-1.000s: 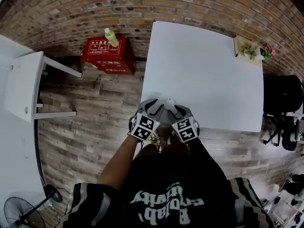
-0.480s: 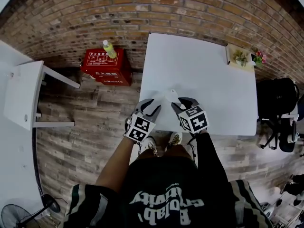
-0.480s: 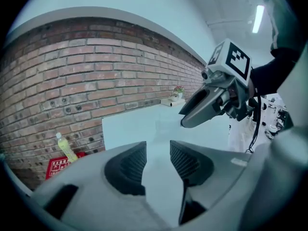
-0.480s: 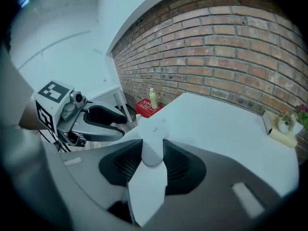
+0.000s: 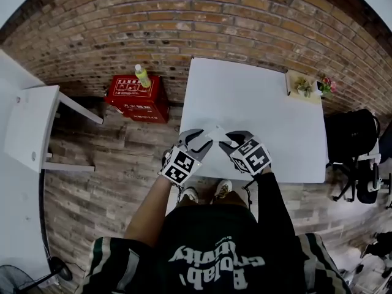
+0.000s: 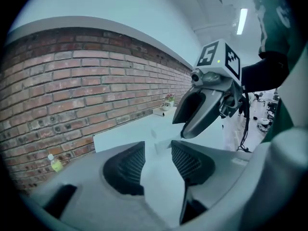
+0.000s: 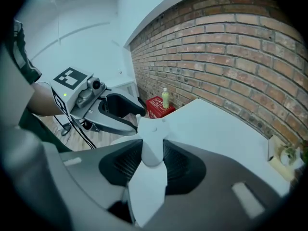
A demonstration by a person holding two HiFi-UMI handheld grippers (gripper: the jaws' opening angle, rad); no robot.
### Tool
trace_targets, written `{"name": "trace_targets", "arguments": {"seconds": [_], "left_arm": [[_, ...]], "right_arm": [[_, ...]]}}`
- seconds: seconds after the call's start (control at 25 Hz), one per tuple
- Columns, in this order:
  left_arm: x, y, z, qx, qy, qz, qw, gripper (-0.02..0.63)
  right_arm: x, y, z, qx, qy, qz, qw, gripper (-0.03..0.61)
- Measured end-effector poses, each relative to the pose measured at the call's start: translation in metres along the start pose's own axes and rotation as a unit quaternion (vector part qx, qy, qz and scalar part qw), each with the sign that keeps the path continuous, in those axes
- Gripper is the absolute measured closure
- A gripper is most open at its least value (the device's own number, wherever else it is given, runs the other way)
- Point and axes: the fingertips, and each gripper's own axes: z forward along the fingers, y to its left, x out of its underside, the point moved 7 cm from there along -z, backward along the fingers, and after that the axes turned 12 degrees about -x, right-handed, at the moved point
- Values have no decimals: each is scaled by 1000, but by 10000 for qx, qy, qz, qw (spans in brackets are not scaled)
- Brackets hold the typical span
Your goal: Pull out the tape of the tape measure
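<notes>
Bright, even indoor light, a ceiling strip light glowing overhead; fisheye bends the brick wall, corners go black, left gripper blurs up close.

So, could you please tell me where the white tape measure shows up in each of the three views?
Head view: the tape measure is at centre, seen against the white table.
Left gripper view: centre, pale against the table, hard to make out.
Right gripper view: low centre, clamped in the right tool.
Shared landmark: the green bottle, left of the table in all three.
</notes>
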Motion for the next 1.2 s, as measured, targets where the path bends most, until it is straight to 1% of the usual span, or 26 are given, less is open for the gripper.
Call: {"name": "trace_targets", "arguments": {"seconds": [0.04, 0.12, 0.16, 0.28, 0.32, 0.44, 0.56, 0.6, 0.68, 0.84, 0.92, 1.0, 1.04, 1.16, 1.2], "left_arm": [[-1, -2, 0, 85, -48, 52, 9999, 445], [-1, -7, -1, 221, -110, 135, 9996, 497], [0, -8, -1, 255, -107, 139, 9995, 504], [-1, -5, -4, 291, -29, -18, 9996, 541], [-1, -3, -5, 268, -5, -129, 9996, 573], [0, 2, -3, 85, 48, -538, 9985, 575], [5, 8, -1, -331, 304, -965, 9943, 575], [6, 11, -1, -467, 399, -1071, 9924, 575], [7, 13, -1, -639, 532, -1146, 9899, 575], [16, 14, 3, -737, 885, -1389, 9836, 575], [21, 13, 5, -830, 1108, -1363, 9809, 575], [24, 13, 4, -940, 1236, -1321, 9790, 575], [27, 13, 4, -965, 1272, -1381, 9775, 575], [34, 14, 0, -930, 1286, -1788, 9710, 575], [36, 14, -1, -913, 1272, -1867, 9699, 575]], "right_arm": [[1, 0, -1, -53, 13, -6, 10000, 428], [1, 0, -3, -122, 40, -20, 9999, 428], [2, 0, -3, -138, 62, -33, 9999, 428], [5, 0, -3, -174, 75, -26, 9998, 428], [5, 0, -3, -177, 49, 8, 9998, 428], [5, -1, -2, -114, -88, 200, 9997, 428], [4, -3, 0, 86, -164, 505, 9986, 428], [5, -3, 0, 160, -176, 610, 9979, 428], [8, -4, 2, 255, -203, 793, 9963, 428], [13, -4, 9, 353, -105, 1090, 9934, 428], [15, -3, 12, 432, 8, 1239, 9914, 428], [17, -3, 14, 529, 94, 1349, 9894, 428], [19, -4, 15, 561, 114, 1392, 9886, 428], [25, -6, 16, 559, 95, 1526, 9867, 428], [26, -6, 16, 542, 74, 1580, 9859, 428]]}}
